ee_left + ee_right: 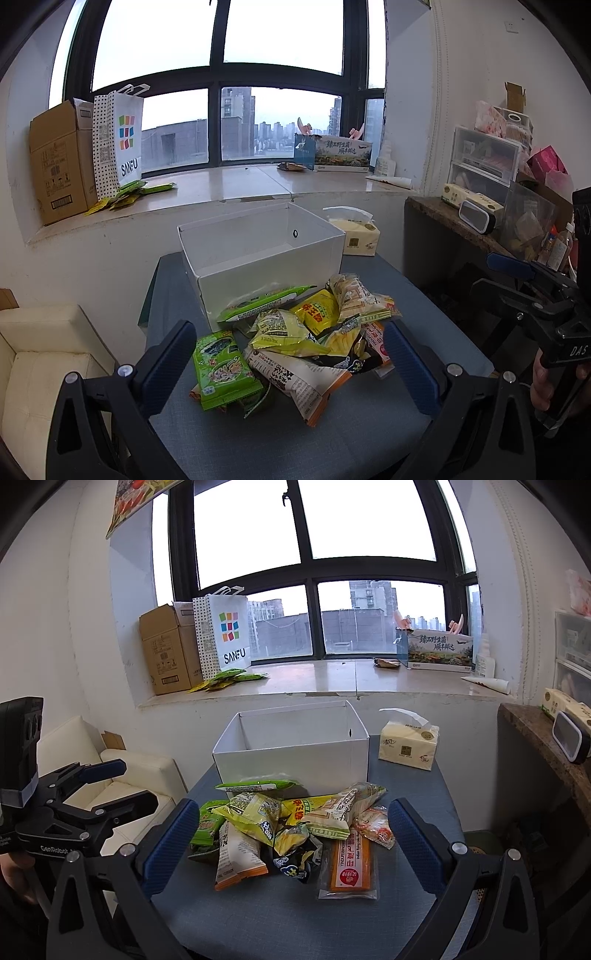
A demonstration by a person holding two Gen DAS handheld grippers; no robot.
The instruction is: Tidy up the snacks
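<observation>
Left wrist view: snacks lie heaped at frame centre on the table, just below the white box, which looks empty. Nothing appears sorted yet. Left gripper and right gripper both spread wide, holding nothing.

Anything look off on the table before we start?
The snack packets lie in a loose heap, overlapping at all angles in front of the white box, which looks empty. Nothing appears spilled or torn. Both tongs are open and hold nothing.
</observation>
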